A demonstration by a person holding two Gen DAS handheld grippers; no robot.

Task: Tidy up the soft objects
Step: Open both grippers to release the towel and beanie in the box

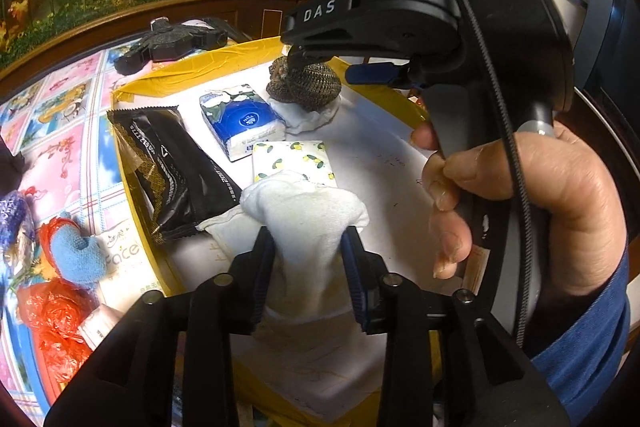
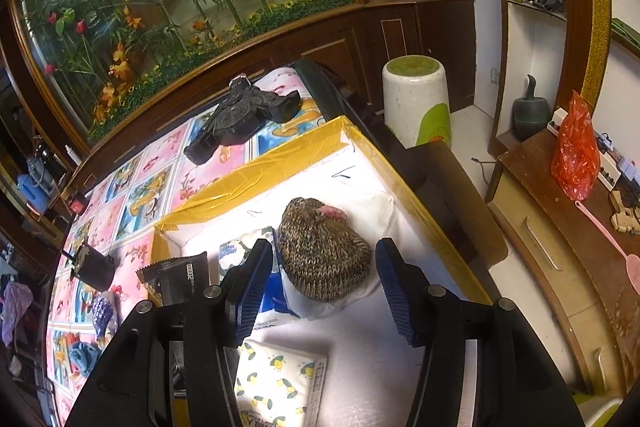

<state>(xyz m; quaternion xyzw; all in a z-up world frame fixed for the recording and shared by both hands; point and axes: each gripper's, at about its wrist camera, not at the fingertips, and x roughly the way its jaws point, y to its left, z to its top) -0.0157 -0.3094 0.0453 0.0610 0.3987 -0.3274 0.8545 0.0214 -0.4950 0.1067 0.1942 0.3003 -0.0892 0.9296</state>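
My left gripper (image 1: 308,251) is shut on a white cloth (image 1: 308,223), held just above the white box floor (image 1: 384,163). My right gripper (image 2: 324,275) is open, its fingers straddling a brown knitted hat (image 2: 324,255) that rests on a white cloth (image 2: 372,205) in the far corner. The hat also shows in the left wrist view (image 1: 304,83), under the right gripper's fingertips (image 1: 308,61). In the box lie a blue tissue pack (image 1: 240,119), a lemon-print tissue pack (image 1: 292,159) and a black wipes pack (image 1: 176,167).
The box has yellow taped walls (image 2: 280,163) and sits on a flowered tablecloth (image 2: 120,195). A black gadget (image 2: 240,115) lies behind it. A blue cloth (image 1: 78,255) and red plastic bag (image 1: 52,323) lie left of the box. A white stool (image 2: 416,99) stands beyond.
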